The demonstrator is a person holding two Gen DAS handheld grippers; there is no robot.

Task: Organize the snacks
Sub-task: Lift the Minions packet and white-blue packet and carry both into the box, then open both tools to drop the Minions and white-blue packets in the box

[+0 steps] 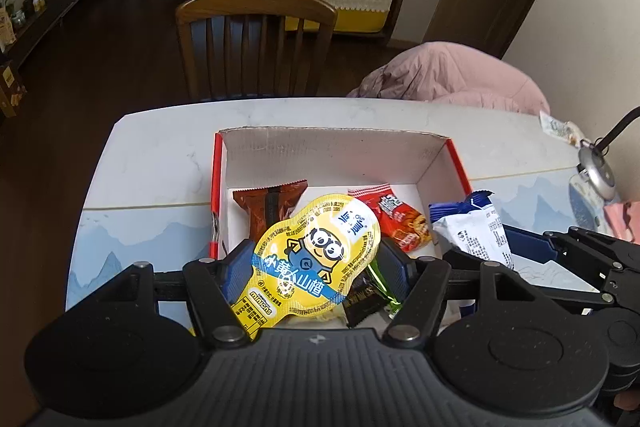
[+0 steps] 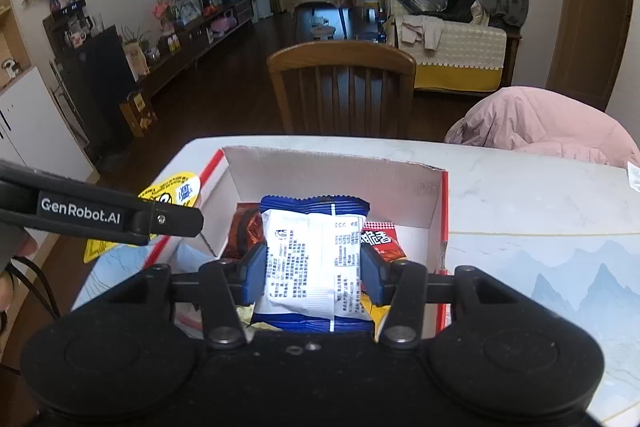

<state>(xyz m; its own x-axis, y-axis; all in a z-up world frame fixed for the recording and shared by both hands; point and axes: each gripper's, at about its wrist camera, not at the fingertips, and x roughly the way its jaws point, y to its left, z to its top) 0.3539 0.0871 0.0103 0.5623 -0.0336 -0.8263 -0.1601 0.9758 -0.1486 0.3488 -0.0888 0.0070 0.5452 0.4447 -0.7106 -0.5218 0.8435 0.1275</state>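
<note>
Wooden chair point(image 1: 256, 43) behind snack box point(image 1: 332, 147)

We've got the far half of the cardboard box point(image 1: 332, 151) bare and open from above. The brown packet point(image 1: 269, 207) and red packet point(image 1: 396, 217) crowd its near floor. Our two grippers hang close beside each other, and a wooden chair point(image 2: 342, 83) blocks the table's far edge.

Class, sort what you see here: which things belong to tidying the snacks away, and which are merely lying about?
Part of the job:
- yellow cartoon packet, held by left gripper
- blue-and-white packet, held by right gripper
- cardboard box
- brown packet and red packet in it

Lying about:
- wooden chair
- pink jacket
- desk lamp
</note>
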